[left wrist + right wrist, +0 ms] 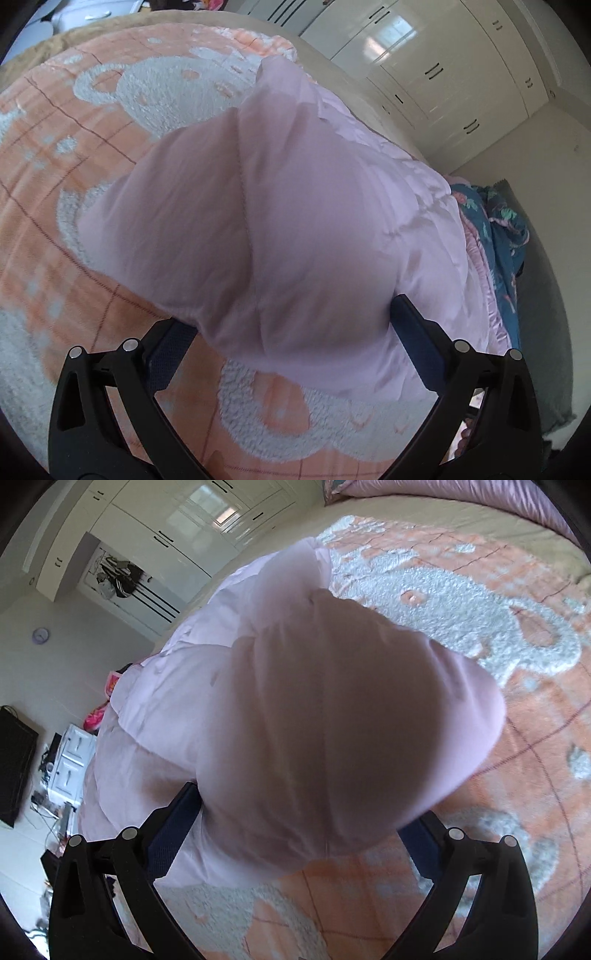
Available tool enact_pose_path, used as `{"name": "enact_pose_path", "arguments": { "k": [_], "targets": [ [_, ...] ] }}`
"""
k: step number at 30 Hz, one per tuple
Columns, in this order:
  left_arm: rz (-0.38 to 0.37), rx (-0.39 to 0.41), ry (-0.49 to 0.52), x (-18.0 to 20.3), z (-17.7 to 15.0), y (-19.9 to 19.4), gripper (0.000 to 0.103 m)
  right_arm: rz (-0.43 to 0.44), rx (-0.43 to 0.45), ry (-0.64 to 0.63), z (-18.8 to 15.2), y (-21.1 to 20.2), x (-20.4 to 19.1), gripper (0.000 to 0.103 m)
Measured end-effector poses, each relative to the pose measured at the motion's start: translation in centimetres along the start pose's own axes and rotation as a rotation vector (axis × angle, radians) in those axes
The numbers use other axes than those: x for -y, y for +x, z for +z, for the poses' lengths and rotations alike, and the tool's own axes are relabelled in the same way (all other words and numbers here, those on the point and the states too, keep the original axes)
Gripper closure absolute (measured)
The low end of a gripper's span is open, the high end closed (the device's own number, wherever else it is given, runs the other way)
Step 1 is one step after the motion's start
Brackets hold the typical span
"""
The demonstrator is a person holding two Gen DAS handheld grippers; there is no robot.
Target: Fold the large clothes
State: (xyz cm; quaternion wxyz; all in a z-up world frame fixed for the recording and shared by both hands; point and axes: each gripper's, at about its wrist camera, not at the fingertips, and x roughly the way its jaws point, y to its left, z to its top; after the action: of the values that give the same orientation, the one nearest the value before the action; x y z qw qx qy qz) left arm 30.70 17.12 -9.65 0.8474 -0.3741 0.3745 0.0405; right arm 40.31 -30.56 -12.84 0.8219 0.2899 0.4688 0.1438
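**Holding a puffy pink jacket up over the bed, one gripper at each end**

Gripping a thick fold of the pale pink padded jacket [258,229], the left gripper [295,325] has its jaws spread fairly wide around the bulk, and the cloth bulges out between the pads. The right gripper [299,823] holds another bunched part of the same jacket [332,709] in the same way, jaws parted by the padding. The garment hangs above the peach-and-white blanket [74,155] that covers the bed, its far part trailing down toward the bed's edge nearest the white wardrobe [424,66].

The risk, as I judge it, lies in the fabric: it looks smooth and springy, so a bunched grip may slide free if either hand pulls hard or the two hands move apart unevenly. A slip on one side would leave the fold crooked. The trailing part could also drag over the bed's edge and tug the rest after it. Blur near both grips keeps me from telling how much cloth sits behind the pads.

No container shows clearly; a patterned blue quilt [491,229] lies heaped beyond the jacket.
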Motion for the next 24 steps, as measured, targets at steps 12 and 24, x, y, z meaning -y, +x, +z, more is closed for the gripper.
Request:
{"name": "enact_pose_path", "arguments": {
  "k": [12,24],
  "targets": [
    [-0.087,-0.029,-0.083,-1.1,0.9,1.7,0.008,0.023,0.017,0.039,1.2,1.8,-0.1,0.004],
    [-0.096,0.024,-0.056,-1.1,1.1,2.0,0.027,-0.003,0.08,-0.111,0.3,0.8,-4.2,0.051]
  ]
}}
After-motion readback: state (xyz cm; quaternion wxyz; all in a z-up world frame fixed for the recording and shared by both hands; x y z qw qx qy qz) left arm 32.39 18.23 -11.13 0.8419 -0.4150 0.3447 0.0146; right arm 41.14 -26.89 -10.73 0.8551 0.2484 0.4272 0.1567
